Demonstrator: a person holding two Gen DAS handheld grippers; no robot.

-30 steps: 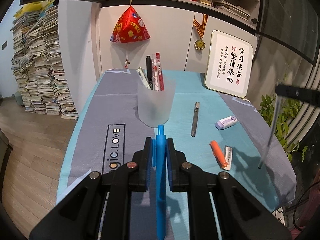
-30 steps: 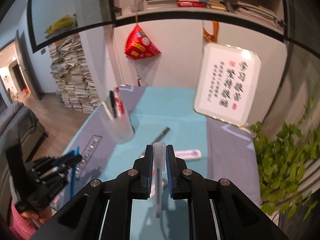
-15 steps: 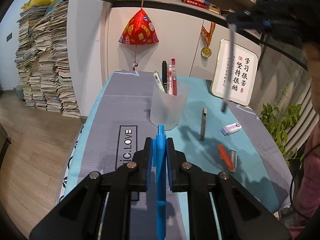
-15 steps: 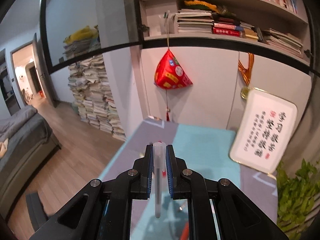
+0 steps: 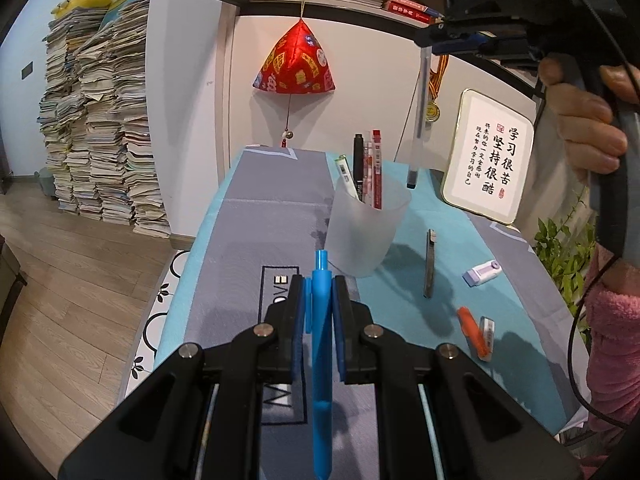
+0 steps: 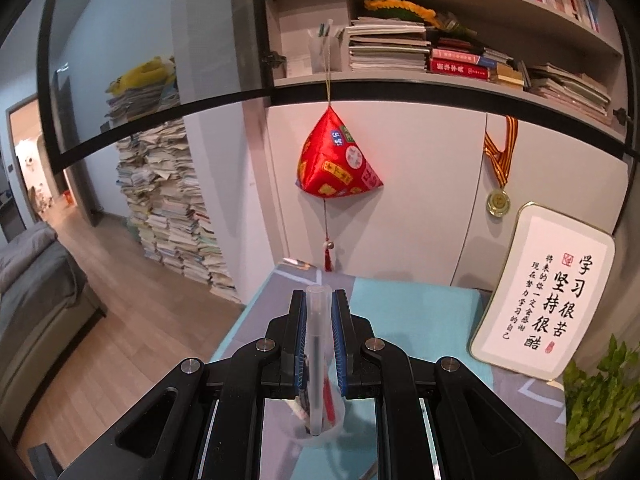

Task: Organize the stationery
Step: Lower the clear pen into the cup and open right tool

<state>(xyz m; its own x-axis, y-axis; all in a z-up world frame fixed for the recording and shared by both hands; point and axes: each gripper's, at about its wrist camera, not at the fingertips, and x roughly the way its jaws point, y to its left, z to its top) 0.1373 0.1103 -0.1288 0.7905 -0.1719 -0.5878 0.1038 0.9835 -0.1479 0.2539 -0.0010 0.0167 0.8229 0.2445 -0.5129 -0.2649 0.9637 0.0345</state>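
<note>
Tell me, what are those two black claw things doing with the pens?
A person is tidying pens into the frosted plastic cup on the table. The left gripper is clamped on a bright blue pen, held just short of the cup. The right gripper grips a clear pen with a dark tip, hanging it point-down above the cup. A few pens already stand inside. A dark flat stick, a pale purple eraser and an orange marker lie on the table.

One cup [image 5: 366,228] holds four pens [image 5: 366,168]; two more pens are gripped, blue [image 5: 321,344] and clear [image 5: 418,120]; one eraser [image 5: 482,272] lies out.
</note>
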